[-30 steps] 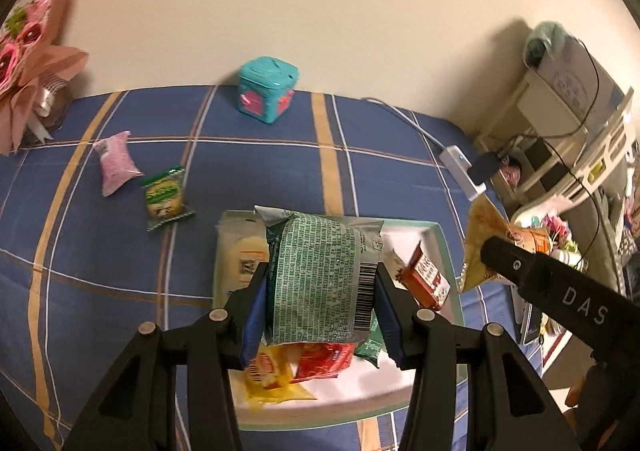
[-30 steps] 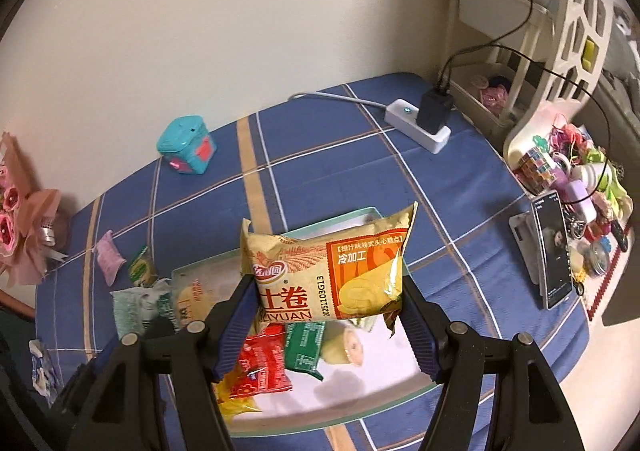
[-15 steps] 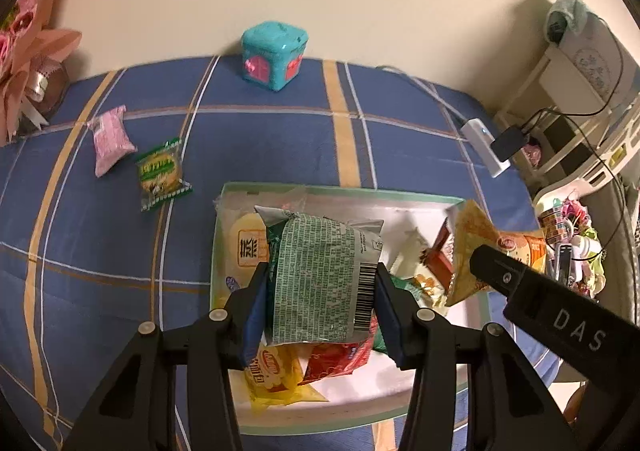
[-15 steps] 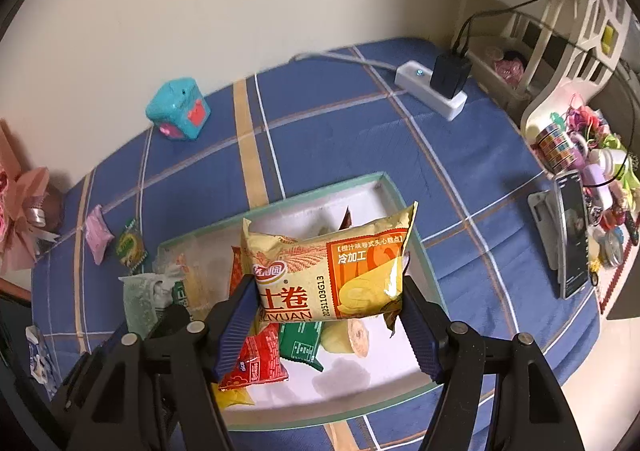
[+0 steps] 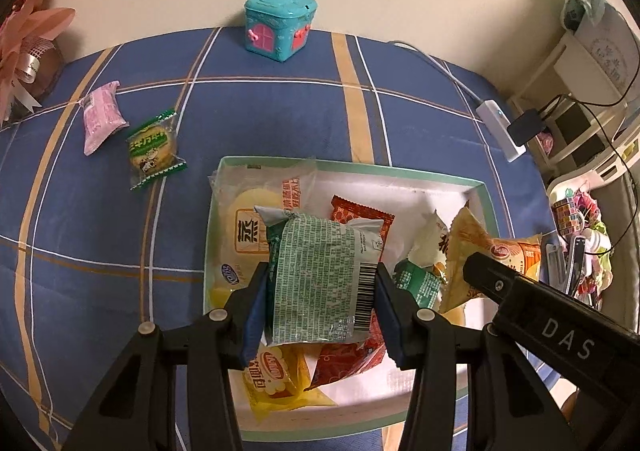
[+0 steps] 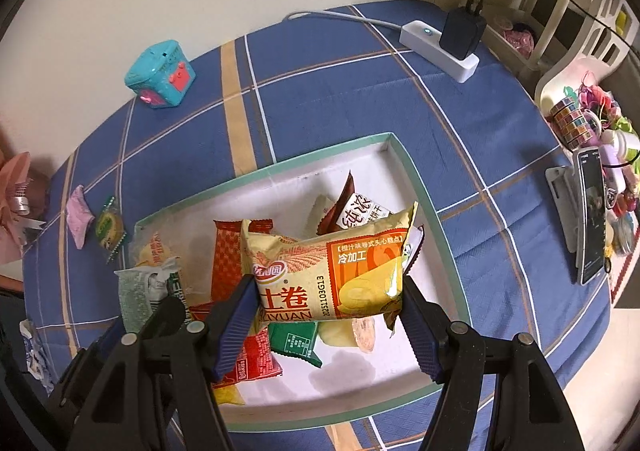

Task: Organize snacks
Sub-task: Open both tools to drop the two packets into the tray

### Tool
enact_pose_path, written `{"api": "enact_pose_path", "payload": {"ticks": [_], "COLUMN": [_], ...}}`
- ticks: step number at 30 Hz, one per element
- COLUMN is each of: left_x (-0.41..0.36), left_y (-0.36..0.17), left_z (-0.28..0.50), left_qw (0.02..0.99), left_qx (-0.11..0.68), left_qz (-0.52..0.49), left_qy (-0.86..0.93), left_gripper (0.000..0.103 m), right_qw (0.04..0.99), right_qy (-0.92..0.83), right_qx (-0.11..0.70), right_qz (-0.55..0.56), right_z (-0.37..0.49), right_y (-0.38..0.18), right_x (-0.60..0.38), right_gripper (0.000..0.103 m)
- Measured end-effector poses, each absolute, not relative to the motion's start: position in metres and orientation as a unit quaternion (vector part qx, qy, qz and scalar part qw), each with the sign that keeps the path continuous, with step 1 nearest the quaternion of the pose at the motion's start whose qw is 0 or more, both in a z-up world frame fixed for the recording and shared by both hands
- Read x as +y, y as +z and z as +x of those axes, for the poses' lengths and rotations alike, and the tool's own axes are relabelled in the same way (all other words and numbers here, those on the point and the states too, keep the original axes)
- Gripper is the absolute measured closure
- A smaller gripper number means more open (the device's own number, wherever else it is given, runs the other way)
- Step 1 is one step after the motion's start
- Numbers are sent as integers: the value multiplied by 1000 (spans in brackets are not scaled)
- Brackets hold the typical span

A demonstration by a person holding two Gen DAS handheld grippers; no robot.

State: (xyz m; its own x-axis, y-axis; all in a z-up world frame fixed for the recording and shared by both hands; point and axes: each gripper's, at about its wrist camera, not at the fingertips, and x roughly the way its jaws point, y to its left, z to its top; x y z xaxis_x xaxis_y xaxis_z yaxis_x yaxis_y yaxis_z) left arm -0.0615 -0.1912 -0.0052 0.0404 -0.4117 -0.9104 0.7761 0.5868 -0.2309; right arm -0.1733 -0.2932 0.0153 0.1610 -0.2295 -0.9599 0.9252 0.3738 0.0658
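Blue checked cloth [image 5: 280,123] is carrying the white tray [image 5: 400,187], whose far half is lying bare. Both packets are hanging directly over that tray, long axes crossing the jaws. The right gripper [image 6: 328,315] is clamping the yellow-orange packet [image 6: 328,271] above the tray's middle; the left gripper [image 5: 320,305] is pinching the green packet [image 5: 320,279] nearer the tray's left wall, over a crowded pile.
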Motion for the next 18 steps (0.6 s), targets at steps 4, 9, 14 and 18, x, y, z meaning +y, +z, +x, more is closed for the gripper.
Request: {"api": "enact_pose_path", "payload": {"ticks": [4, 9, 14, 18], "left_x": [-194, -198, -200, -200], "left_y": [-7, -11, -11, -11], "left_z": [-64, -66, -67, -67], "left_qw": [700, 694, 695, 695], "left_qx": [549, 553, 552, 553], "left_qz": [172, 177, 183, 186], "left_qy": [-423, -426, -423, -421], "left_gripper": [52, 52, 45, 43], "right_qw": [671, 666, 663, 662], "right_qy": [-428, -426, -425, -424], "right_qx": [487, 492, 494, 495], "right_qz": [359, 365, 368, 370], "right_z": [-172, -171, -170, -170], "right_y": [14, 7, 5, 4], "right_x": [-294, -295, -295, -296], "right_gripper": [30, 30, 29, 29]}}
